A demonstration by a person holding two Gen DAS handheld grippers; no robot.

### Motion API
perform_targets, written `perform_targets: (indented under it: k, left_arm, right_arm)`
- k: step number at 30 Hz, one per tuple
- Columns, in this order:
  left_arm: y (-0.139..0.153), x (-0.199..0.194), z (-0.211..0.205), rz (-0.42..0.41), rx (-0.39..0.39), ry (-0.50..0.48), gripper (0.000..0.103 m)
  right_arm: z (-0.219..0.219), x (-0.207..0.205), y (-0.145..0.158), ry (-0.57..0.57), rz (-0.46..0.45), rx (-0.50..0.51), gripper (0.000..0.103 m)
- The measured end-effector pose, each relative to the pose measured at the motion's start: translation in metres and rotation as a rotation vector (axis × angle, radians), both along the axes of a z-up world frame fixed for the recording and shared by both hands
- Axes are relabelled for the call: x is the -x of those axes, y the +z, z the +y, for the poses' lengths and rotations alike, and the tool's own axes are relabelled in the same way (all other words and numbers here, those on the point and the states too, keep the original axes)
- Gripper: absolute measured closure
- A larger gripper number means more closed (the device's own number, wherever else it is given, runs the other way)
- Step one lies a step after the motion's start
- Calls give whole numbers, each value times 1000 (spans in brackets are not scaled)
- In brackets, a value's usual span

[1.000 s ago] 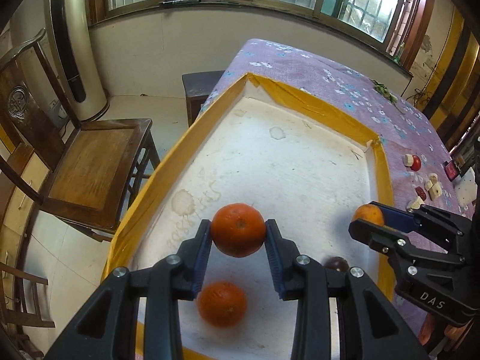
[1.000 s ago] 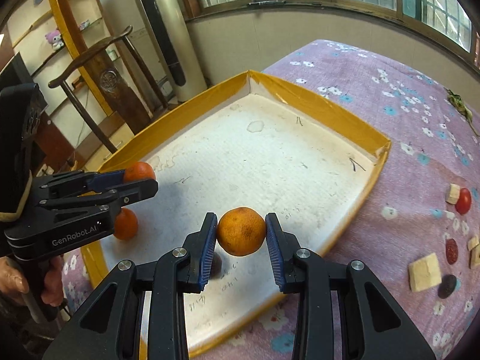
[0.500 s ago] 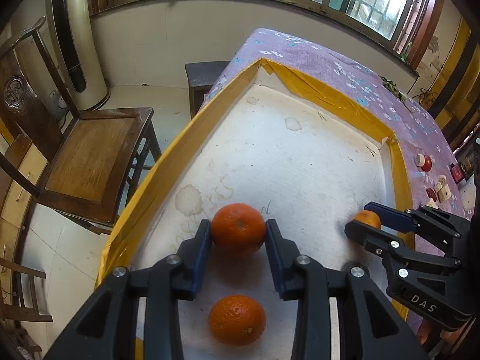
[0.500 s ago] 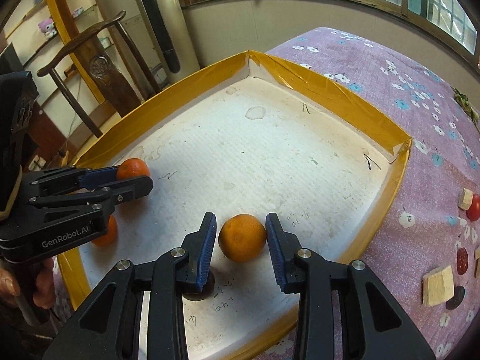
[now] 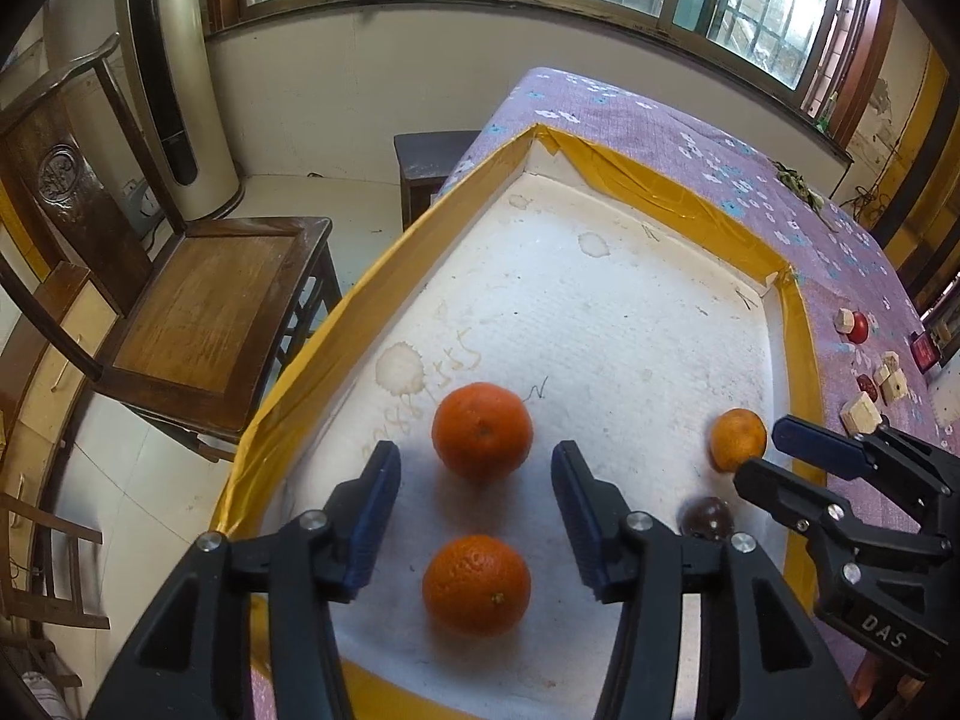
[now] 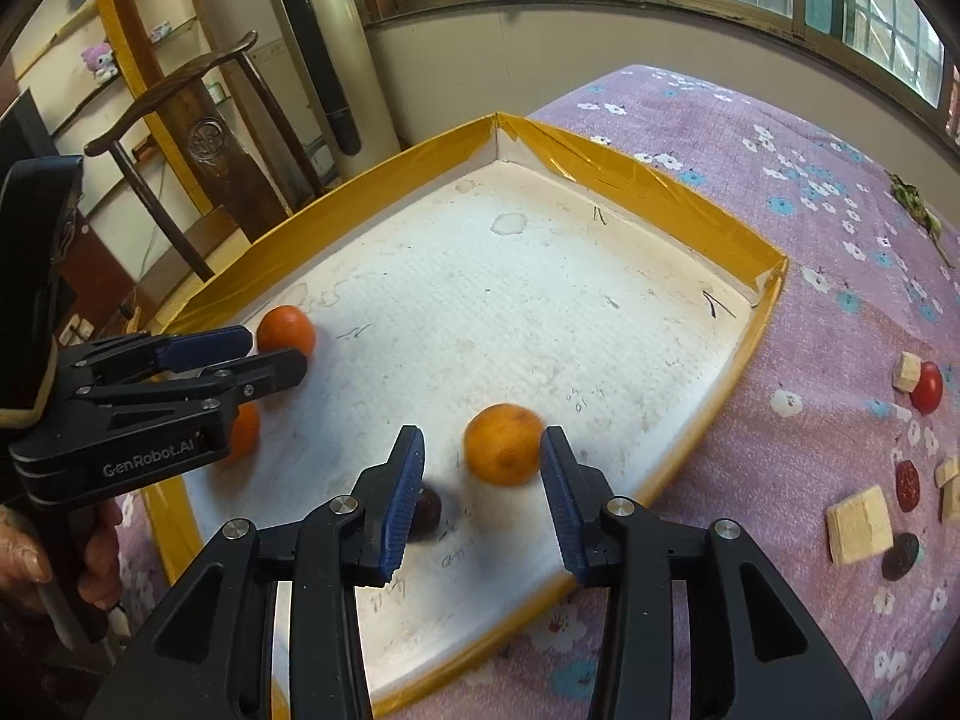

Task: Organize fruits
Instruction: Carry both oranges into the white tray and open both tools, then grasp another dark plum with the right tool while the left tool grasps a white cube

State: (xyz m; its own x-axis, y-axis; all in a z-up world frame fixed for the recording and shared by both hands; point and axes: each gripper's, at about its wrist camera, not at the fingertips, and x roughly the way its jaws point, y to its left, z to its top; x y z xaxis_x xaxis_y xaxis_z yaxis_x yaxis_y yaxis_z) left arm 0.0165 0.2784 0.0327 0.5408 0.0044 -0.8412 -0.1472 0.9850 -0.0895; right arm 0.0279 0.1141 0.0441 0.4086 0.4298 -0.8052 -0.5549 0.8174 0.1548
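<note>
A white tray with a yellow taped rim (image 5: pixel 336 330) (image 6: pixel 660 192) lies on the table. My left gripper (image 5: pixel 475 480) is opening, and a deep orange mandarin (image 5: pixel 482 431) (image 6: pixel 287 329) rests on the tray just beyond its pads, free of both. A second mandarin (image 5: pixel 477 585) (image 6: pixel 246 435) lies below the jaws. My right gripper (image 6: pixel 480 450) (image 5: pixel 765 450) is opening too. A paler mandarin (image 6: pixel 504 451) (image 5: pixel 738 440) sits on the tray between its pads, close to the right one and clear of the left. A dark round fruit (image 6: pixel 426 513) (image 5: pixel 707 517) lies beside it.
Purple flowered cloth (image 6: pixel 810 210) covers the table. Wooden blocks (image 6: pixel 858 525) and small red fruits (image 6: pixel 927 387) lie to the tray's right. A wooden chair (image 5: pixel 198 312) stands off the table's left side. A person's hand (image 6: pixel 96 564) holds the left gripper's handle.
Both grippers came down with their mandarins onto the tray and then opened. Each mandarin now lies loose on the tray floor instead of being clamped.
</note>
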Motion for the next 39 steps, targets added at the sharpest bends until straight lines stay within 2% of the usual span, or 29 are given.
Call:
perform_targets:
  k: [4,5,6,9,12,18,21,26,34,36,39]
  left_arm:
    - [7,9,-9,-17,-15,6,42]
    - [8,11,-12,-22,-16,4,41]
    - [10,12,-16,-27,-16,-1,40]
    - [17,17,-32,-43,-19,-25,38]
    - [23,20,-52,-56,-23,-60,36]
    - [32,24,-98,-67,-31,-138,34]
    - [35,25,-121,-69,-34,-173,33]
    - [36,26,-157,-67,-43,-237,31]
    - [28,29,-204,-32,-70,-314,29]
    - [26,30,-211,-20,-87,-322,29]
    - [24,31,-216,-8,-94,-321,28]
  right_arm:
    - [-12,18,10,-5,-37,0,60]
    - [-16,22,11,-10,-41,0,56]
    - [-22,25,11,-18,-40,-1,47]
    - [-40,33,11,-51,-37,-5,39]
    - [-60,40,10,-99,-35,5,32]
    - [-107,43,10,-229,-31,41,26]
    - [-134,43,10,-301,-16,53,17]
    - [-184,44,5,-391,29,21,17]
    - [-248,35,5,-525,20,22,17]
    - [-255,28,4,-517,19,10,17]
    - [-249,21,5,-428,1,-29,17]
